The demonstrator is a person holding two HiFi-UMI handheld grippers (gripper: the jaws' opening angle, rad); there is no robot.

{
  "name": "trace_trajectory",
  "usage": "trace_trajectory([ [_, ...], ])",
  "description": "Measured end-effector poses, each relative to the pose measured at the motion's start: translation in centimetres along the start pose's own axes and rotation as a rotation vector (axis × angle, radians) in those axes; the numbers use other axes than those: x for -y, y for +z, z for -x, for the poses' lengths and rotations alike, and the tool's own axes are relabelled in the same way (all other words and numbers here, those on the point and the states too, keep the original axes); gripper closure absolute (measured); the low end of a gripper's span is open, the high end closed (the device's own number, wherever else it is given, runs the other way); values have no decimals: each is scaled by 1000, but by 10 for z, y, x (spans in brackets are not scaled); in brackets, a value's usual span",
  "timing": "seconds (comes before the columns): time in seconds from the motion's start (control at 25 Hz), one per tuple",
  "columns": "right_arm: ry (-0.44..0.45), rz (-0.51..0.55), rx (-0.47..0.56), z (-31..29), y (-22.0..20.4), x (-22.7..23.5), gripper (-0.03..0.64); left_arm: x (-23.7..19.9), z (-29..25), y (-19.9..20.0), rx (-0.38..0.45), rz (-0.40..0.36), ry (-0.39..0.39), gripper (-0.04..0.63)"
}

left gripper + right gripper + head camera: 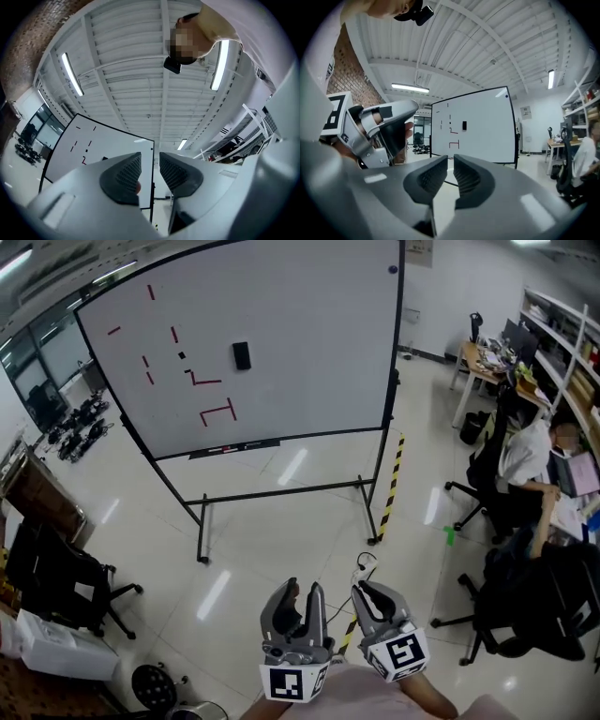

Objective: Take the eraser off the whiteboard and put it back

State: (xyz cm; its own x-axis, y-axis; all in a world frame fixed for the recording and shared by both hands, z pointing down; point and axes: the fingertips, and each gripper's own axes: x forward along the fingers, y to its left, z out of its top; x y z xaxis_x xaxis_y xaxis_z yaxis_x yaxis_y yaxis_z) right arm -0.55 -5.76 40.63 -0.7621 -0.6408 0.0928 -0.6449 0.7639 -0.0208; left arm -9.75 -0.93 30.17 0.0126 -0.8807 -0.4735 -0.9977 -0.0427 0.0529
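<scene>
Eraser (242,355) sits on the whiteboard (309,334), well away — left gripper (303,591) narrowly apart, right gripper (371,592) closed, both empty, presumably pre-approach.

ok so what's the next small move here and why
Probably walk toward the large white whiteboard on its black stand and lift the right claw toward the small black rectangular eraser stuck on it. The board stands well across the glossy floor, and the right claw and left claw sit low and far from it, with nothing between their jaws.
</scene>
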Motion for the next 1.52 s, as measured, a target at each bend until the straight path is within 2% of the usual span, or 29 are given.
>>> trace_trajectory([
  [0.28,-4,43,26,3,5,-10,574,-12,6,1,-37,-10,25,466],
  [0.48,-3,28,42,-15,20,-16,574,-35,-4,15,2,-38,62,466],
  [0.56,-13,37,68,-16,22,-25,574,-40,4,16,-16,-33,75,473],
  [0.72,11,28,101,-9,21,-38,574,-27,20,14,-62,-53,59,485],
  [0.88,35,100,125,-3,26,-48,572,-20,29,14,-81,-71,66,485],
  [1.04,60,95,145,6,23,-61,565,-16,44,16,-104,-98,67,486],
  [1.4,112,138,113,10,14,-85,521,-21,68,22,-106,-139,91,485],
  [1.52,129,152,107,9,13,-94,477,-27,75,23,-108,-139,108,486],
])
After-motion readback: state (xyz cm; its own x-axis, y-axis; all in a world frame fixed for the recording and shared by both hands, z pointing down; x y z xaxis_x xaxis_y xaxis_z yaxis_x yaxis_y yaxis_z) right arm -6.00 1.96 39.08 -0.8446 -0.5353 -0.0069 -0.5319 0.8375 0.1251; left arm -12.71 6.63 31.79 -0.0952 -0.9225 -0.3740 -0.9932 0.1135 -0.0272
